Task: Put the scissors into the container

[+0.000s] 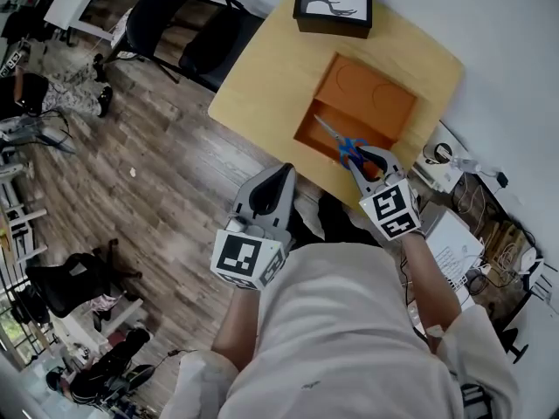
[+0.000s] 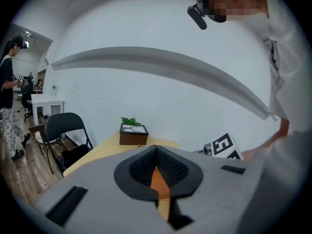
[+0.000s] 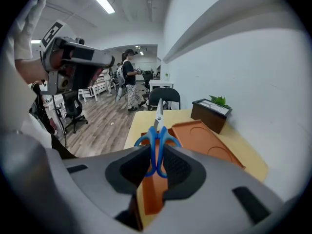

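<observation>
- Worktop (image 1: 262,77): light wood.
- Container (image 1: 371,94): orange, two compartments, set toward the worktop's near edge.
- My right gripper (image 3: 156,162): jaws clamped on the blue handles of the scissors (image 3: 158,129). The blades point away from me, above the container's narrow near compartment.
- My left gripper (image 2: 157,169): jaws pressed together, nothing between them, held just off the worktop's near edge.

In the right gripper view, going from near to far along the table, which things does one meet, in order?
right gripper, shut on the scissors → orange container → dark box with a plant
</observation>
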### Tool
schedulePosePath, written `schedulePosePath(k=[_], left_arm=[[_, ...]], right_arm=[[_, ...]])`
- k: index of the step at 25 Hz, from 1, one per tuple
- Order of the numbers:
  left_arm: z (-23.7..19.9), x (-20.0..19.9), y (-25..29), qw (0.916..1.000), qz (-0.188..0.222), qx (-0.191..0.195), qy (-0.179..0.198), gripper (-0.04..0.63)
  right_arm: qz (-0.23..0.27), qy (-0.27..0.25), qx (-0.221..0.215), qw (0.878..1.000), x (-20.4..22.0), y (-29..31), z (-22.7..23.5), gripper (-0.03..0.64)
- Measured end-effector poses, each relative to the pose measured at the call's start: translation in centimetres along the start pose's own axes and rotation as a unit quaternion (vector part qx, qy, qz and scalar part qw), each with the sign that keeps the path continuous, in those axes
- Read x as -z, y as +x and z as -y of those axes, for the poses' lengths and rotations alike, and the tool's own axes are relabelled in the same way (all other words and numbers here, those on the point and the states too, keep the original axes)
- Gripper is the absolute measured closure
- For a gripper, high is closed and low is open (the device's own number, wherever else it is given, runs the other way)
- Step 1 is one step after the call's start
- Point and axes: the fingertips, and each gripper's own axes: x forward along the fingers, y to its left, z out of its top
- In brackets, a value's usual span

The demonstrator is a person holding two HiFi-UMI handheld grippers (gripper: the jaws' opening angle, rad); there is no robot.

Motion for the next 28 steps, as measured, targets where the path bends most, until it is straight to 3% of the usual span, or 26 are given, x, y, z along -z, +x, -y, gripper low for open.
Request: schedulePosePath(k=[12,28], left_arm=[[-0.1,2.0,-0.1,0.9998,-0.005,-0.014,-0.014,0.588],[-0.5,3.1,1.6,0.9996,-0.012,0.004,-0.024,0.588]], right_arm=[[-0.064,-0.023,-0.007,0.998,4.7,3.7,0.3,0.535],[-0.145,-0.04,-0.013,0.989,8.3,6.8,1.1,0.535]])
